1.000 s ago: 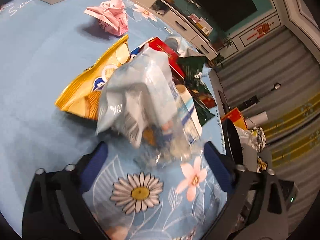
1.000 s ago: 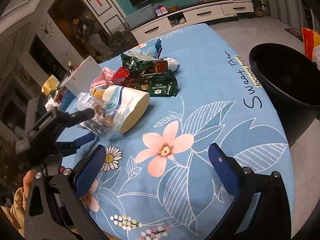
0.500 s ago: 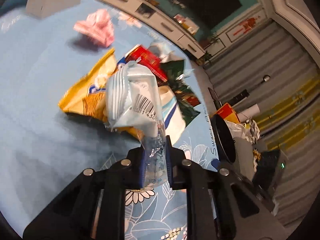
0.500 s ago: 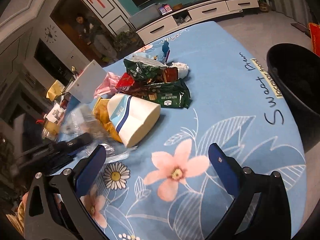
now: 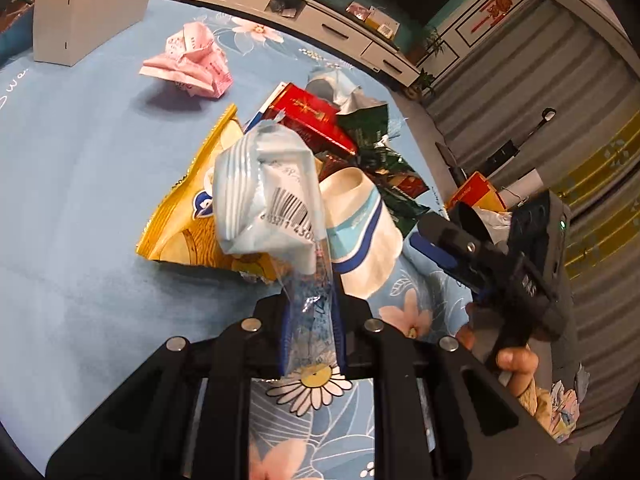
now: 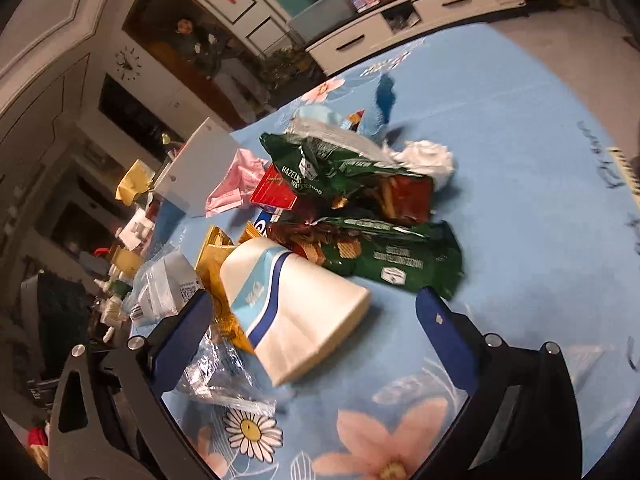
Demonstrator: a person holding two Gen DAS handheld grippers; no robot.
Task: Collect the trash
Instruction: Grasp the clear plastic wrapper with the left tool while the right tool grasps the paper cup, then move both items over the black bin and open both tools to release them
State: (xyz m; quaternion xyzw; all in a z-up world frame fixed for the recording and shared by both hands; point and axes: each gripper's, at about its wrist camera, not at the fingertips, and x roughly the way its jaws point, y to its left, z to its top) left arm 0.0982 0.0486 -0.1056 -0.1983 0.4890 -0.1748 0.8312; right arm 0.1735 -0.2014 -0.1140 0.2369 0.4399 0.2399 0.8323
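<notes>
My left gripper [image 5: 310, 336] is shut on a clear plastic wrapper [image 5: 268, 196] with a barcode, held above the blue flowered tablecloth [image 5: 80, 184]. Behind it lie a yellow snack bag [image 5: 180, 216], a white paper cup [image 5: 360, 236] on its side, a red box [image 5: 312, 116], green wafer bags [image 5: 384, 160] and pink crumpled paper [image 5: 188, 60]. My right gripper [image 6: 312, 324] is open, its jaws on either side of the white paper cup [image 6: 296, 312]. The wrapper [image 6: 168, 292] shows at its left, the green wafer bags [image 6: 392, 264] beyond.
A white box [image 5: 84, 8] stands at the table's far left. A crumpled white tissue [image 6: 428, 160] lies behind the green bags. The right gripper's body [image 5: 500, 272] shows at the table edge in the left wrist view. A TV cabinet [image 6: 432, 4] lines the far wall.
My left gripper closed on the clear wrapper and lifted it. My right gripper moved forward and left, from open tablecloth to around the paper cup.
</notes>
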